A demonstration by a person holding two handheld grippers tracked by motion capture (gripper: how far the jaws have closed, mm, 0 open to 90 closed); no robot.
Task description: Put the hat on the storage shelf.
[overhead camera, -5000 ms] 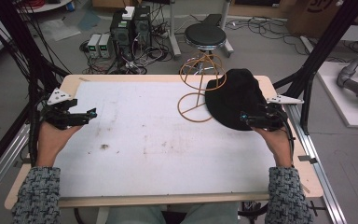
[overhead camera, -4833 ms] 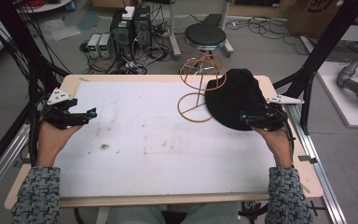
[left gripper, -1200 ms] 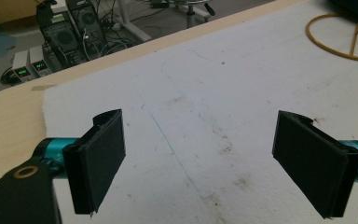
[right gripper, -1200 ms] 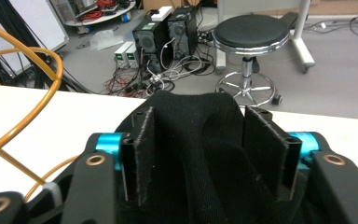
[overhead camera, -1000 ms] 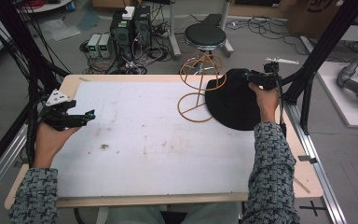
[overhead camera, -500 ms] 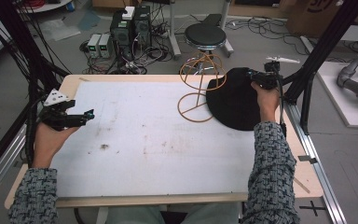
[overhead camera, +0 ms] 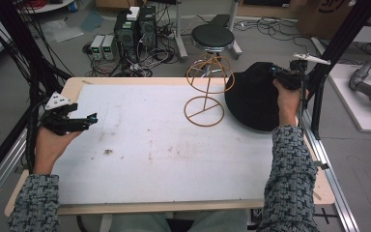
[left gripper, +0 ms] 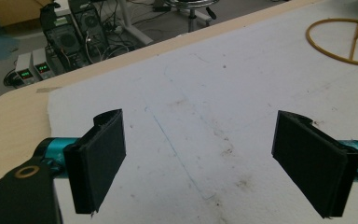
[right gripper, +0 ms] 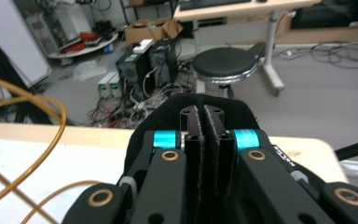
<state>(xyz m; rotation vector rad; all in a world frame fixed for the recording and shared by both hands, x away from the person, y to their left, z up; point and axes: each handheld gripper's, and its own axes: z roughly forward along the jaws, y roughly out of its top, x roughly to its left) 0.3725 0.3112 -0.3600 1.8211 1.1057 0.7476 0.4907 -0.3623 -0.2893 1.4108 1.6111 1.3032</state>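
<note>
Pinching the black fabric hat's far rim, your right gripper sits upper right; orange wire stand lies left; left gripper jaws spread.

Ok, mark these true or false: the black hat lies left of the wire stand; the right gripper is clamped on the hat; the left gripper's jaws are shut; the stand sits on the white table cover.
1. The black fabric hat lies left of the orange wire stand. False: in the high view it lies to the stand's right.
2. The right gripper is clamped on the hat. True: its jaws are closed, pinching black fabric.
3. The left gripper has shut jaws. False: they stand wide apart, nothing between.
4. The stand sits on the white table cover. True.
</note>
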